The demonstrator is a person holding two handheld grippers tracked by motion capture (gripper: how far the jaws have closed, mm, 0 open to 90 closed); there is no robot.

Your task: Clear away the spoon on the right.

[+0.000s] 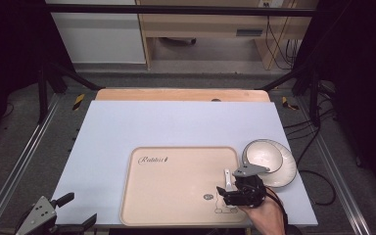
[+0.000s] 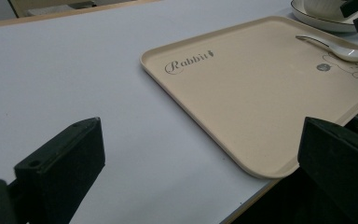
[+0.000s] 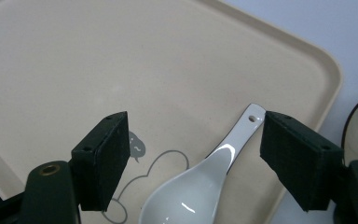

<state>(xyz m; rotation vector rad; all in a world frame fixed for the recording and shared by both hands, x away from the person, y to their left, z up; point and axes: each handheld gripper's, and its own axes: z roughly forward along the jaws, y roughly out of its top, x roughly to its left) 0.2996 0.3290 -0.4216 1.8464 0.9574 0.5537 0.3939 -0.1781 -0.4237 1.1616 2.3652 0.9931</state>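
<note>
A white ceramic spoon lies on the beige tray near its right edge, beside a small cartoon drawing. My right gripper stands open over it, one jaw on each side of the spoon and clear of it. In the high view the right gripper sits at the tray's front right with the spoon poking out beyond it. At the table's front left corner my left gripper is open and holds nothing. Seen from the left gripper, the tray and spoon lie ahead.
A white bowl with a dark rim rests on a ribbed white plate just right of the tray. A pale blue sheet covers the table. The table's front edge runs close under the left gripper.
</note>
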